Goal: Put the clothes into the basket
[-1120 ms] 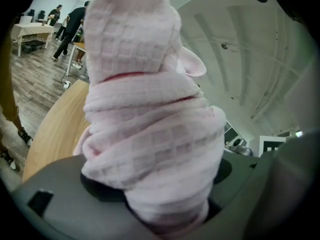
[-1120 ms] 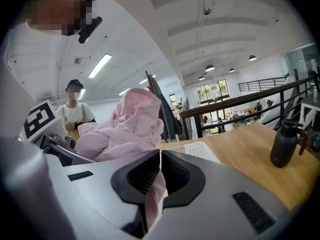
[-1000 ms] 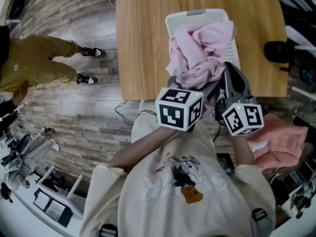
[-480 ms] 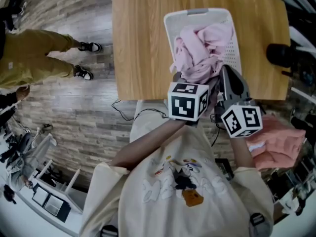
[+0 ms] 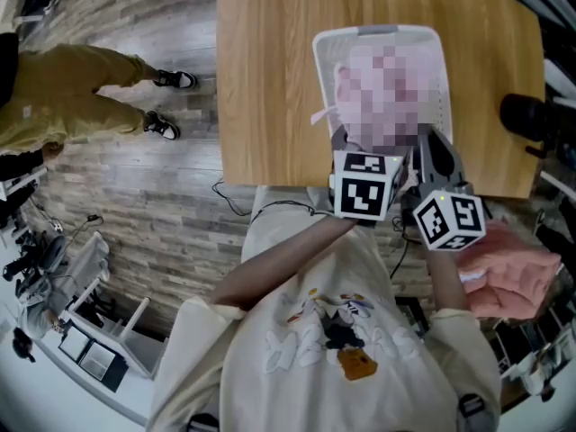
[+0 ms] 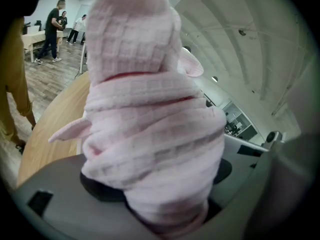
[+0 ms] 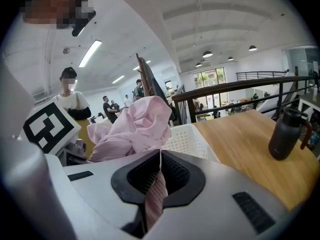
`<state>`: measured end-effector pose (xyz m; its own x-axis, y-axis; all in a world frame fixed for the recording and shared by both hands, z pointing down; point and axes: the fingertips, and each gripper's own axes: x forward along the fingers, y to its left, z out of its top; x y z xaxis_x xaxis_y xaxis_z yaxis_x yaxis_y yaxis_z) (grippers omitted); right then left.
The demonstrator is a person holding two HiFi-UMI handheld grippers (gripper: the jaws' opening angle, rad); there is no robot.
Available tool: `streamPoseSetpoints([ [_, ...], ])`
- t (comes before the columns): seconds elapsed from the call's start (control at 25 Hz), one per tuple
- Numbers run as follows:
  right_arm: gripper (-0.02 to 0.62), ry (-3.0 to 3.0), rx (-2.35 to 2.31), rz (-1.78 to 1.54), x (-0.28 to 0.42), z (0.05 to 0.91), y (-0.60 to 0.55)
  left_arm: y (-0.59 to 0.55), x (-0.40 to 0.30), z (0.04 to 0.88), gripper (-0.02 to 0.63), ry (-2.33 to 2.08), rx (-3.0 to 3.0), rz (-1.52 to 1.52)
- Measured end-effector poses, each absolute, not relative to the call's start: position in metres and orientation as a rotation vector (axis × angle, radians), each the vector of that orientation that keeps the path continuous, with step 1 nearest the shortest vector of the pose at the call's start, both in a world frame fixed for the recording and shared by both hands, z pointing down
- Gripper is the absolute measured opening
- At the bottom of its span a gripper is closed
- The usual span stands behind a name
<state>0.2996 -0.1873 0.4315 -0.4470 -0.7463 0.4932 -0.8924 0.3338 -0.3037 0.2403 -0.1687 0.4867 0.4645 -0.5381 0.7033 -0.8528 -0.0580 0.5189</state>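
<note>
A white perforated basket stands on the wooden table, with pink clothes heaped in it; a mosaic patch covers most of the heap in the head view. My left gripper is at the basket's near rim. In the left gripper view a thick bundle of pink waffle-knit cloth fills the gap between the jaws of my left gripper. My right gripper sits just to the right. Its jaws are shut on a thin pink strip of cloth. Beyond them lie the pink heap and the basket.
A dark bottle stands on the table to the right of the basket. A salmon garment lies off the table at my right side. A person in yellow trousers stands on the floor to the left.
Both grippers have moved forward to the basket's near rim. The pink clothes, which spilled over that rim toward me, now sit further inside the basket.
</note>
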Motion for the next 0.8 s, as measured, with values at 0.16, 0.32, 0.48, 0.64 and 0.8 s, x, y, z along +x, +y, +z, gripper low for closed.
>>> streamPoseSetpoints([
  [0.16,0.025,-2.313,1.482,0.810,0.303,0.442,-0.191,-0.170,0.245,0.497,0.403,-1.183,1.701,0.396],
  [0.32,0.025,-2.292,1.485,0.811,0.311,0.449,-0.191,-0.166,0.248,0.510,0.403,-1.180,1.670,0.424],
  [0.48,0.025,-2.262,1.490,0.848,0.316,0.462,-0.192,-0.165,0.245,0.522,0.403,-1.181,1.660,0.481],
  [0.64,0.025,-2.254,1.488,0.881,0.307,0.475,-0.195,-0.167,0.234,0.532,0.403,-1.189,1.667,0.536],
  [0.8,0.025,-2.241,1.494,0.925,0.304,0.485,-0.192,-0.163,0.231,0.541,0.403,-1.188,1.667,0.603],
])
